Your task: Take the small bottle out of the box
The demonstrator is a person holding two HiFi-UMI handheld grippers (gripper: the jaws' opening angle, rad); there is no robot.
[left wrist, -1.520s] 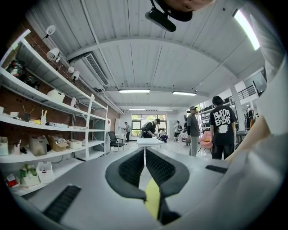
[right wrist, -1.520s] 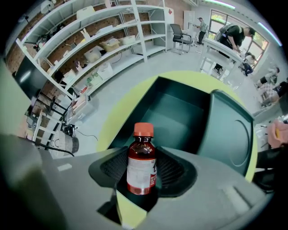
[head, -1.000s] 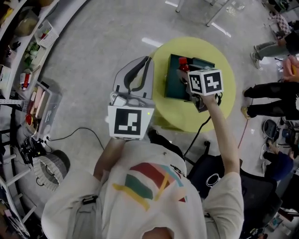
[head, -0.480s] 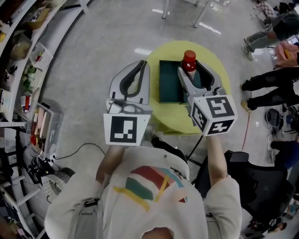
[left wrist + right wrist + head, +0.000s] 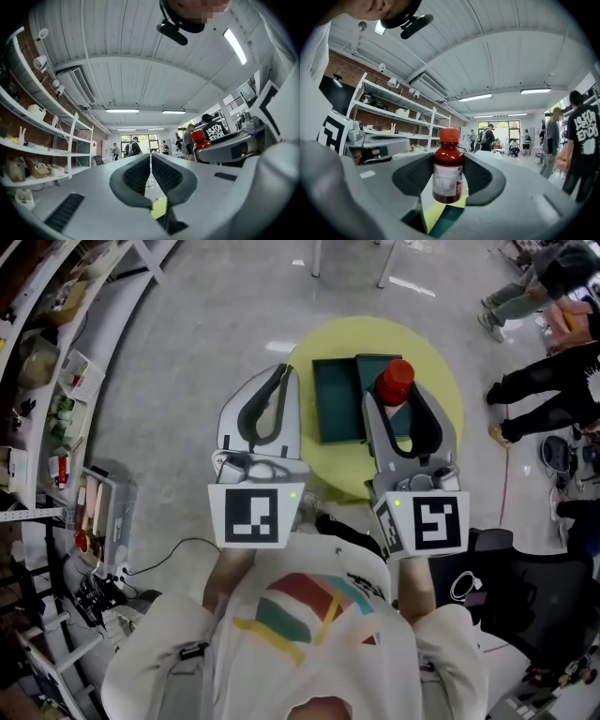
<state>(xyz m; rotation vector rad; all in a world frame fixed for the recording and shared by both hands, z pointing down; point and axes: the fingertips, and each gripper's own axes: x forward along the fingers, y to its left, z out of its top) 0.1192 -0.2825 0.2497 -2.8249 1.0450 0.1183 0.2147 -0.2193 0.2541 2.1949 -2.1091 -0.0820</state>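
1. Grey floor (image 5: 187, 324) fills the head view, with a round yellow counter (image 5: 333, 470) at upper centre.
2. At the middle of its own view, the right gripper (image 5: 449, 161) is clenched on the small bottle (image 5: 448, 174). Its dark pads press both sides of the brown glass body, and the bottle stands upright with its red cap on top.
3. The bottle is out of the dark green box (image 5: 337, 404), which lies open on the counter. In the head view the red cap shows over the box's right part.
4. A second ago the cap sat down at the box, with this gripper reaching in from the right. Since then the gripper has risen and drawn back toward the person. Its marker cube (image 5: 427, 526) now lies lower in the frame.
5. The left gripper (image 5: 151, 159) has its jaws closed together on nothing. It hangs over the floor just left of the counter, much where it was a second ago.
6. Shelves (image 5: 56, 427) run down the left edge, and people (image 5: 544, 381) stand at the right edge.
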